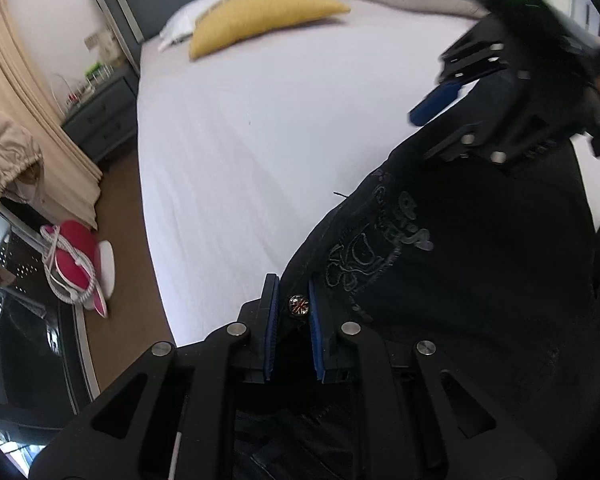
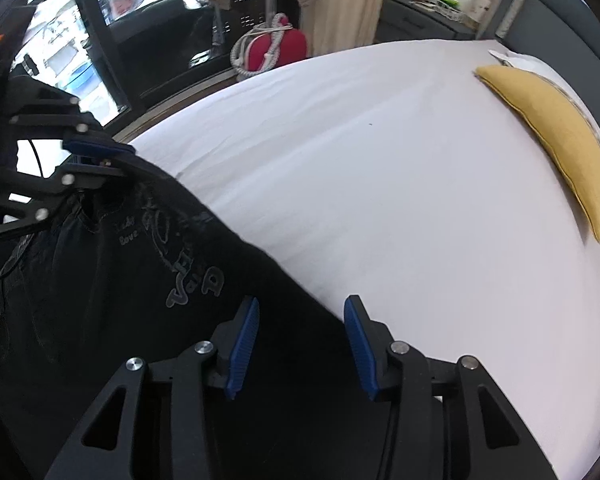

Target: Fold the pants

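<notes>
"Love" embroidered on black pants [image 2: 140, 264]

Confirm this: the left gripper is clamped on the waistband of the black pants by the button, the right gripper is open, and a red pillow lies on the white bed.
Only the color is wrong. The pillow is yellow, as the right wrist view shows. The left gripper does clamp the black pants at the button, the right gripper is open, and the bed is white.
</notes>
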Available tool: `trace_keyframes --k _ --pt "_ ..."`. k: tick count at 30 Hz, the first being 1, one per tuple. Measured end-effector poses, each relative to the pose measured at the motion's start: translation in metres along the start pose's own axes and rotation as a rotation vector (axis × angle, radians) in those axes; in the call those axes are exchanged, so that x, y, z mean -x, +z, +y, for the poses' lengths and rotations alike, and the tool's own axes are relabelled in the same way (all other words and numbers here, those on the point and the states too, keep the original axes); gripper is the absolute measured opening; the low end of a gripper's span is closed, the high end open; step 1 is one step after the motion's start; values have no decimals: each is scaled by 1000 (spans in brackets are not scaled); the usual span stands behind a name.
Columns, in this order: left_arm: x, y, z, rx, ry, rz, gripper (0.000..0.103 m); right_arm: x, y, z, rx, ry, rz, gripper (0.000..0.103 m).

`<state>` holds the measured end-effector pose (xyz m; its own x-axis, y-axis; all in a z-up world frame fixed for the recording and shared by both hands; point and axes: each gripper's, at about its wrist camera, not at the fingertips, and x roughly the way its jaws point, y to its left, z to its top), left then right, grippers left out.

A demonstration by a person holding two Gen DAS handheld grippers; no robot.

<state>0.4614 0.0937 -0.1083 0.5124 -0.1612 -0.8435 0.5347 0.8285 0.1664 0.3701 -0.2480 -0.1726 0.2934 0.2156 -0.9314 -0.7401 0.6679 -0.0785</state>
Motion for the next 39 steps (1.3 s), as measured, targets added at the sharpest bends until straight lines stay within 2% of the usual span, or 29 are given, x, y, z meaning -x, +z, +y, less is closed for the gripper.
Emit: trace_keyframes --k 3,7,9,11,12,14,20,27,34,36,39 --pt "19 -10 14 -28 18 -42 13 -2 2 -3 20 22 19 48" --pt "38 -39 -11 -61 32 -74 13 -8 5 -6 30 59 45 48" --pt "46 -50 -34 -52 26 -74 13 -9 5 -3 39 73 49 36" --pt "55 -54 -60 -38 22 -76 13 -7 5 4 56 91 43 16" --pt "56 -53 -55 -24 16 -77 13 -6 5 7 65 92 38 12" --pt "58 -55 -69 -1 3 -79 13 0 3 14 74 89 24 8" --pt "75 -66 -79 40 -33 -87 13 23 -7 29 43 71 -47 6" --pt "108 -87 -98 71 -59 -90 13 43 -22 84 64 82 -91 5" --pt "146 -125 -134 2 -83 -75 13 59 -53 143 167 99 -57 5" --pt "160 -141 -148 -33 -100 -68 13 63 -65 158 208 72 -36 5" --pt "180 -168 -170 -92 -116 -54 13 72 -94 192 320 -18 11 4"
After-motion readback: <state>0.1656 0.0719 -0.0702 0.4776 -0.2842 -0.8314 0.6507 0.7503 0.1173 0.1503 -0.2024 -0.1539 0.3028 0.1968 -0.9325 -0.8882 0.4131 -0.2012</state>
